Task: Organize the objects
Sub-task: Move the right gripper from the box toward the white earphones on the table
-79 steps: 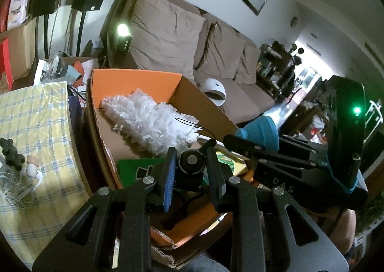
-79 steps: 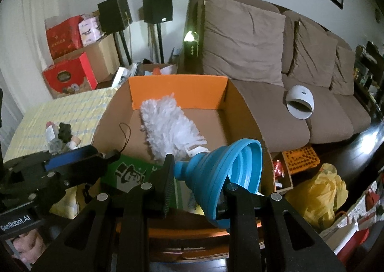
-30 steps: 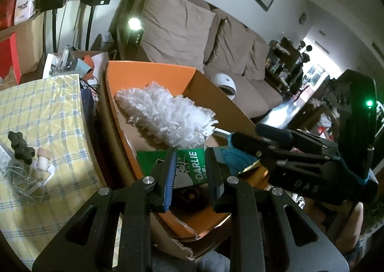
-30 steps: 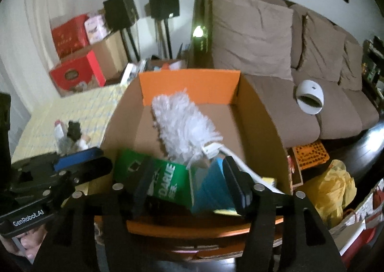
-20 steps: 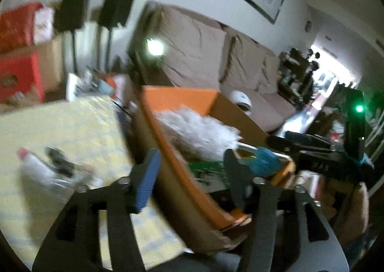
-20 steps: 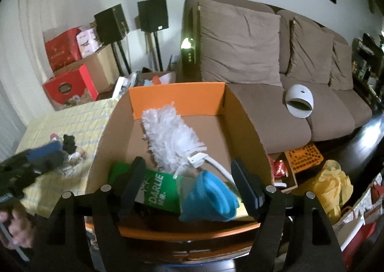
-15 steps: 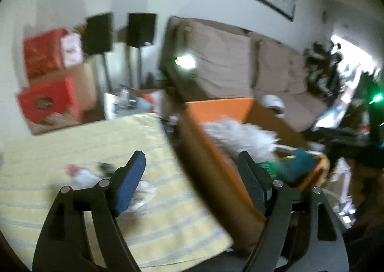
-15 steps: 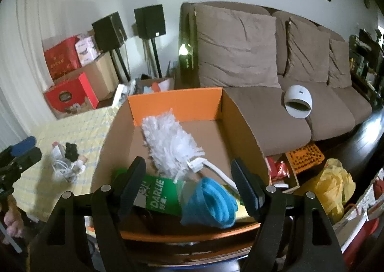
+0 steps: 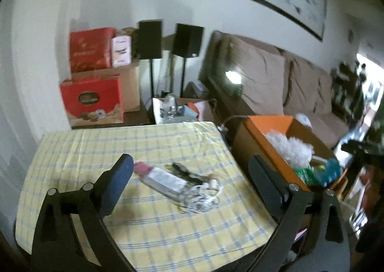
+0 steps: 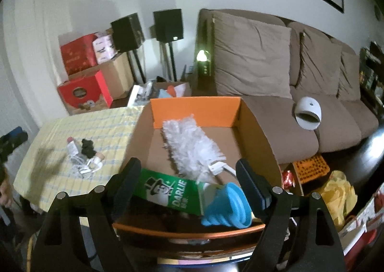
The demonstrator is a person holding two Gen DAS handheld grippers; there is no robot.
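Funnel (image 10: pixel 228 207) now released into cardboard box (image 10: pixel 261 137), beside duster (image 10: pixel 192 147).

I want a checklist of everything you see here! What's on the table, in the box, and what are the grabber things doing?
Surface: table under a yellow checked cloth.
Job's things: cardboard box holds a white duster, a green Darlie carton and a blue funnel.
Clutter: a small heap on the cloth: pink-capped tube, a black object, too blurred to name.
Grippers: left gripper over the table, jaws opening, nothing between them; right gripper over the box, jaws opening, touching nothing.
Cables: white cord tangled in the heap.
Surroundings: brown sofa, two speakers, red boxes.
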